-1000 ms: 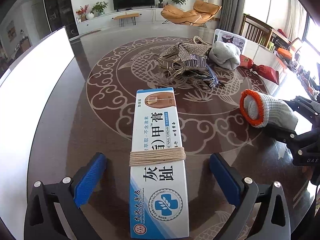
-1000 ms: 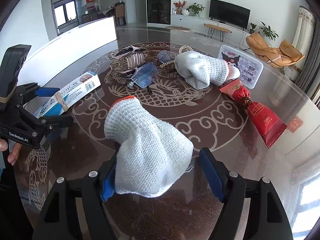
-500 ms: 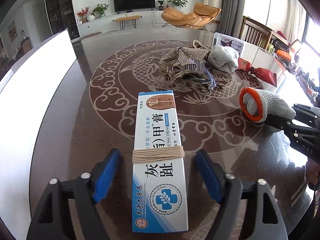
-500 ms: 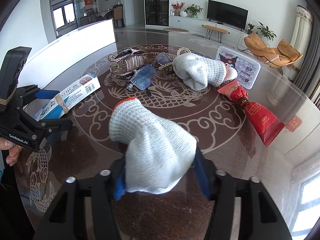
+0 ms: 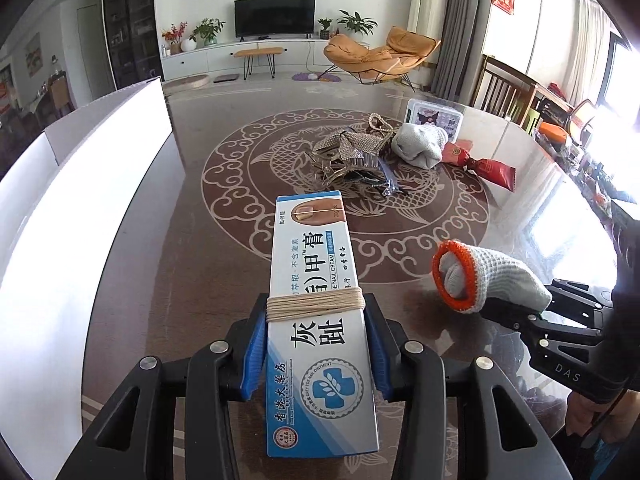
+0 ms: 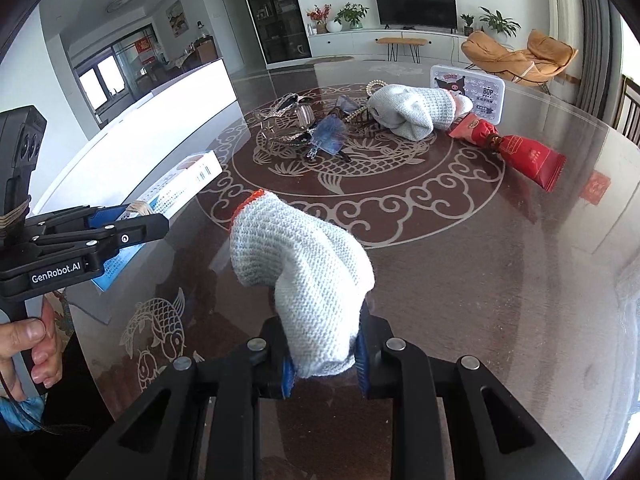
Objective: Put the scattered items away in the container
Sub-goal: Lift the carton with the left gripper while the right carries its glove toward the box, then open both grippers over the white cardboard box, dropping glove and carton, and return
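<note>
A long blue-and-white nail cream box (image 5: 312, 264) with a twine band sits between the blue pads of my left gripper (image 5: 316, 320). Its jaws are closing and the pads press on the box's sides, holding it off the table. My right gripper (image 6: 322, 364) is shut on the finger end of a white knitted glove (image 6: 304, 256) with an orange cuff, and the glove hangs above the tabletop. In the left wrist view that glove (image 5: 488, 280) shows at the right. The white container (image 5: 80, 184) stands along the table's left side.
On the round fish pattern lie a tangle of hair clips and jewellery (image 5: 352, 156), a second knitted glove (image 5: 420, 144), a red sachet (image 5: 484, 164) and a cartoon-printed tin (image 5: 436, 114). A hand (image 6: 28, 344) holds the left gripper's handle.
Both grippers went from wide open to shut: the left onto the box, the right onto the glove. Box and glove have both risen off the table.
</note>
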